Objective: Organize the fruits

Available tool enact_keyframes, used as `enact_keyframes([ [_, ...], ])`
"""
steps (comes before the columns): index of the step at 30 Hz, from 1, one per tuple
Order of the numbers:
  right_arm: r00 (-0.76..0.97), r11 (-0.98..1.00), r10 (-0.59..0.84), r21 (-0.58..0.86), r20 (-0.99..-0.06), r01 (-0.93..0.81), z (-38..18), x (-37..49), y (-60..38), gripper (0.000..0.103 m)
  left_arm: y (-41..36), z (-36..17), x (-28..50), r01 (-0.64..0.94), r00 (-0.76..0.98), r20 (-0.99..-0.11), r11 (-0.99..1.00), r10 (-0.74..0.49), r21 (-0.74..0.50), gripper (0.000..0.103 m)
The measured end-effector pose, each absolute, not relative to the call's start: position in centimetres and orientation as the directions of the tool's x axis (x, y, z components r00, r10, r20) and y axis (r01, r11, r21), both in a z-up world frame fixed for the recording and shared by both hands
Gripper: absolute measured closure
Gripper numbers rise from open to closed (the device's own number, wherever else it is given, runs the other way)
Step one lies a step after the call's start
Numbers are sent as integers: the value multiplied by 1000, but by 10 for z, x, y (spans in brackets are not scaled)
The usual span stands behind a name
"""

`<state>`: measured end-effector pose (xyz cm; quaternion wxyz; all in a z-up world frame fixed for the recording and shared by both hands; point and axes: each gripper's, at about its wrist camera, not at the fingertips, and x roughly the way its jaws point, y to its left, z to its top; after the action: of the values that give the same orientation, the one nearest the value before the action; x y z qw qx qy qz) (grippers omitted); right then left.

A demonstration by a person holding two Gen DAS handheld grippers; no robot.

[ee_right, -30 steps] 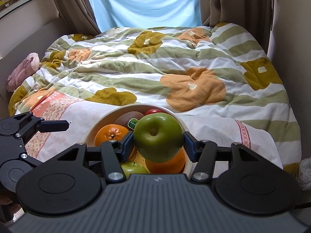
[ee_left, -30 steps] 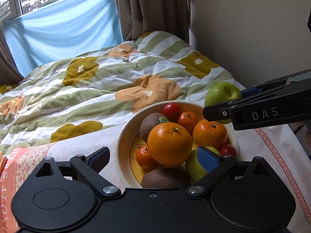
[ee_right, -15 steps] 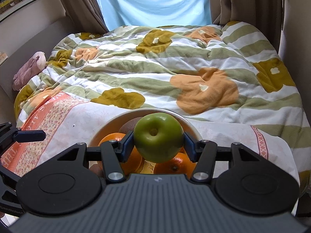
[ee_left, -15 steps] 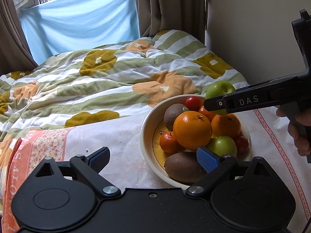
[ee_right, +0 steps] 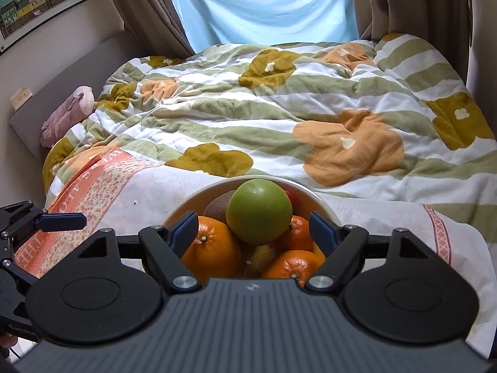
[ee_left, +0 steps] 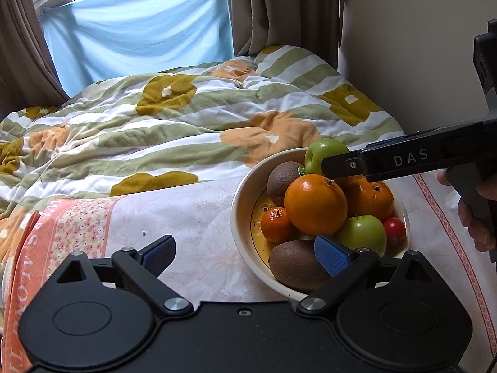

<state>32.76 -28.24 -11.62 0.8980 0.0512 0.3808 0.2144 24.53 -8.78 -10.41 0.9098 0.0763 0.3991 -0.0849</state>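
A cream bowl (ee_left: 245,186) on the bed holds oranges (ee_left: 315,205), kiwis (ee_left: 295,264), a green apple (ee_left: 363,233), a small mandarin (ee_left: 275,223) and a red fruit (ee_left: 394,230). A second green apple (ee_right: 259,211) sits on top of the pile at the bowl's far side, also seen in the left wrist view (ee_left: 320,152). My right gripper (ee_right: 254,231) is open, its pads apart on either side of that apple, not touching it. My left gripper (ee_left: 245,253) is open and empty, just left of the bowl's near edge.
The bowl (ee_right: 313,199) rests on a white and pink floral cloth (ee_left: 93,227) over a striped flowered duvet (ee_right: 279,118). A pink stuffed toy (ee_right: 68,112) lies at the headboard. A wall stands to the right, curtains and window behind.
The right gripper opened and let go of the green apple, which now rests on the fruit pile. The left gripper drew back to the left of the bowl.
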Motion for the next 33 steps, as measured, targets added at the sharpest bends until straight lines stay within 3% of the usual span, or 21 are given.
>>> enact_keyframes([
  [12,706,936,346,172,-618,-308,-52,270,-279,9,-74,-57,209,191,748,-656,979,-98,70,5],
  [15,738,949,309,145,-599,-280,-32,242,-275,1,-65,-39,191,185,776,-621,981,-110,58,5],
  [22,800,980,197,86,-567,-180,8,164,-258,0,-38,0,142,175,821,-557,984,-124,38,5],
  [33,804,999,28,37,-594,-8,23,66,-234,0,-6,21,77,132,838,-538,990,-90,39,0],
])
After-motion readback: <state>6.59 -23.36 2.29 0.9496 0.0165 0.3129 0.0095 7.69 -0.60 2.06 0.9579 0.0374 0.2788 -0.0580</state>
